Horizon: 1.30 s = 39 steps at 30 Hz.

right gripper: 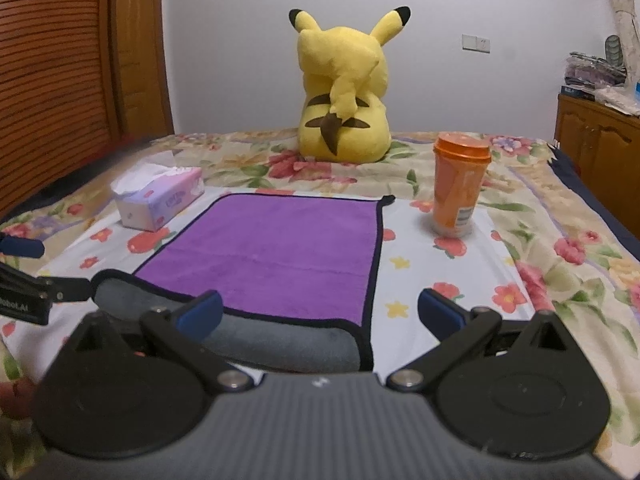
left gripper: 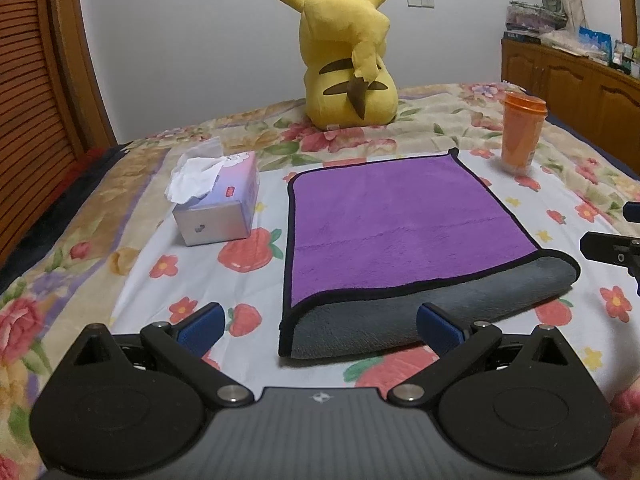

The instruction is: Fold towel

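A purple towel (left gripper: 392, 220) with black trim and a grey underside lies on the floral bedsheet, its near edge folded over so a grey roll faces me. It also shows in the right wrist view (right gripper: 280, 252). My left gripper (left gripper: 320, 326) is open and empty, just short of the towel's near left corner. My right gripper (right gripper: 320, 312) is open and empty, its left finger over the grey fold, near the towel's near right corner. The right gripper's tip shows at the right edge of the left wrist view (left gripper: 612, 248).
A tissue box (left gripper: 216, 200) sits left of the towel. An orange lidded cup (left gripper: 522, 134) stands to its right, also in the right wrist view (right gripper: 460, 184). A yellow plush toy (left gripper: 348, 56) sits behind. Wooden cabinets (left gripper: 580, 92) line the right wall.
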Each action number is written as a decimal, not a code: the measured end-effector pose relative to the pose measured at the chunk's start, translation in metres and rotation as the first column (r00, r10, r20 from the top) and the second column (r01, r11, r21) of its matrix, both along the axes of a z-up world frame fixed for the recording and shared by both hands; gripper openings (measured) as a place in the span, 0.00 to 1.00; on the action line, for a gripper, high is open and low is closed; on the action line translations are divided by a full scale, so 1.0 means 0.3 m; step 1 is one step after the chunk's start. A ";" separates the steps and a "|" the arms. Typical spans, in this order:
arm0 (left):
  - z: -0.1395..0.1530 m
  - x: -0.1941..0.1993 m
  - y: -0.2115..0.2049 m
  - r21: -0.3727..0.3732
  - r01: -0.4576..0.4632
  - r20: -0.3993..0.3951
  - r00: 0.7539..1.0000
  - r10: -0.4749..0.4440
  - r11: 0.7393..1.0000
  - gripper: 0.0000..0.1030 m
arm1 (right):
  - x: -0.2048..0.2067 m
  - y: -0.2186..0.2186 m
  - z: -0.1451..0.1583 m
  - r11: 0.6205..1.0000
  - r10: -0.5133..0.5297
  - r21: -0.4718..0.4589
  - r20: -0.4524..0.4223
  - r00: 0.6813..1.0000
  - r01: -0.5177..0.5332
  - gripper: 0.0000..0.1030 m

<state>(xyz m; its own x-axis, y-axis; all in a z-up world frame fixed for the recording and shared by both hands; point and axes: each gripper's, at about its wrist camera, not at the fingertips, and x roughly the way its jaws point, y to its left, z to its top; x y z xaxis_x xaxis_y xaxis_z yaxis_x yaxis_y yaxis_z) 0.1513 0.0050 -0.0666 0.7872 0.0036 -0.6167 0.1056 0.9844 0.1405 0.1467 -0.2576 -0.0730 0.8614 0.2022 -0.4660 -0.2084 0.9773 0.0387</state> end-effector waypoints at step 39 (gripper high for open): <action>-0.112 0.182 0.100 -0.135 -0.021 -0.150 0.989 0.001 0.991 0.80 | 0.157 -0.010 -0.128 0.997 0.070 0.001 -0.230 0.971 -0.072 1.00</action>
